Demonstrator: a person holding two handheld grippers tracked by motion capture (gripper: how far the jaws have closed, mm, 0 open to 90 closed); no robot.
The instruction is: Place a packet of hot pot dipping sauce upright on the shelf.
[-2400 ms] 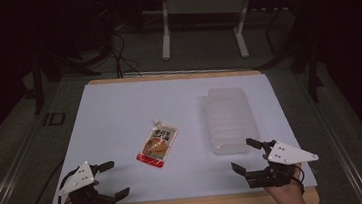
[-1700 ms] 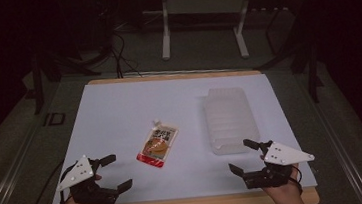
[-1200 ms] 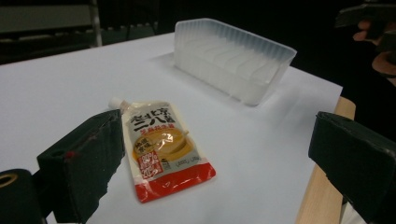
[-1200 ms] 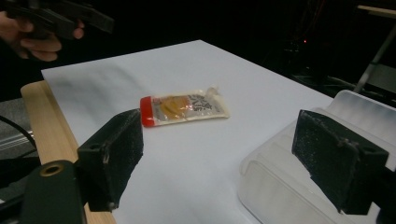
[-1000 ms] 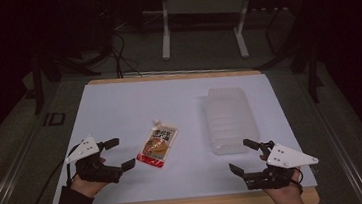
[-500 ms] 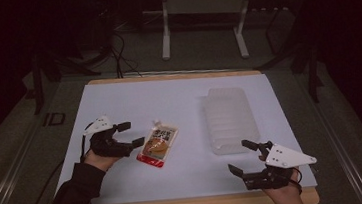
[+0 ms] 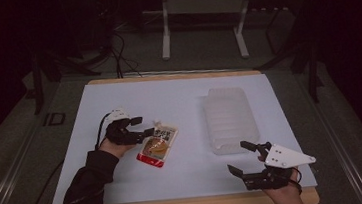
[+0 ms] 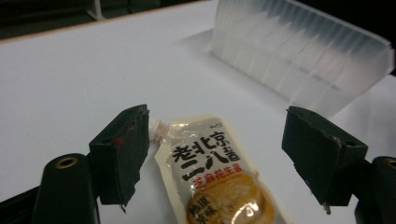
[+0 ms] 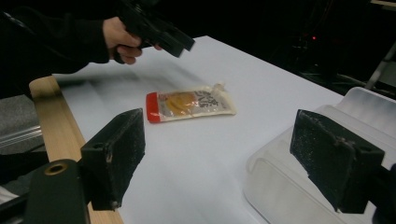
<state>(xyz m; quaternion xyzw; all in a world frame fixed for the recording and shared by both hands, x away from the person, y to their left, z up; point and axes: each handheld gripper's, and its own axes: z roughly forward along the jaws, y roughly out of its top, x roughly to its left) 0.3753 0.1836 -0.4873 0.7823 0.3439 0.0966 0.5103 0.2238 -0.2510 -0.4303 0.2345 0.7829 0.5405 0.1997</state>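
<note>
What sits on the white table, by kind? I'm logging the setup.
Sauce pouch: 1
Clear ribbed plastic container: 1
Handheld grippers: 2, left gripper and right gripper
Total: 4

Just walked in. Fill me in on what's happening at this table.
A person holds a gripper in each hand. The left gripper is at the sauce pouch lying on the white table, its jaws just closing around the spout end but not yet pressing it. The right gripper waits open beside the clear plastic tray.
</note>
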